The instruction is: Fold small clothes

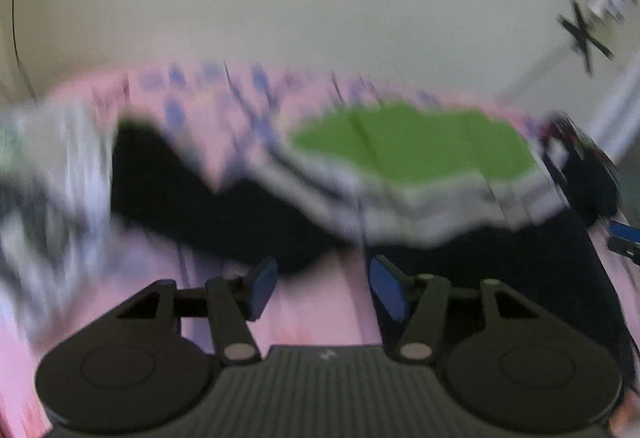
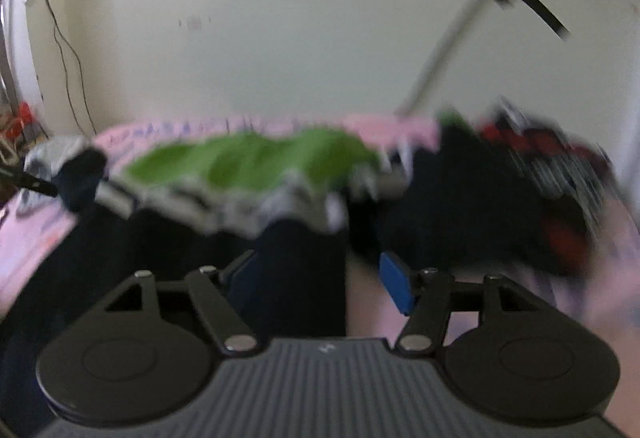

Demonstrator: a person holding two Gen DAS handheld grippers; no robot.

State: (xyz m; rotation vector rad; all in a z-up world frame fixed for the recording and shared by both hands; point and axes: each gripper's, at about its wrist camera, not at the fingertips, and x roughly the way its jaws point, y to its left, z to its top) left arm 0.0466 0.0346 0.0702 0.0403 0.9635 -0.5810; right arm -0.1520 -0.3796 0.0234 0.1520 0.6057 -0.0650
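Soft, light, floppy: a green garment (image 1: 416, 146) with a grey-and-white striped border, lying spread on a pink printed sheet (image 1: 312, 310) and partly over a dark navy garment (image 1: 192, 206) beneath it. Likely to sag and slide if lifted from the middle, so best taken by a corner or along the striped hem, where the cloth is doubled and gives the pads something to bite. No stiffness to lean on; likely to crease wherever dropped. Left hand-held gripper (image 1: 324, 288) with jaws about halfway apart, blue pads clear of any cloth, only pink sheet between them, green garment just ahead. Right hand-held gripper (image 2: 320, 280) likewise parted, nothing pinched; a fold of the dark navy cloth (image 2: 304, 270) showing between the jaws against the left pad, whether touching cannot be told through the blur. More crumpled clothes at the edges: a grey-and-white heap (image 1: 48, 198) at the left of the left wrist view, a red-and-black striped piece (image 2: 560, 174) at the right of the right wrist view. Everything heavily smeared, fine detail unreadable.
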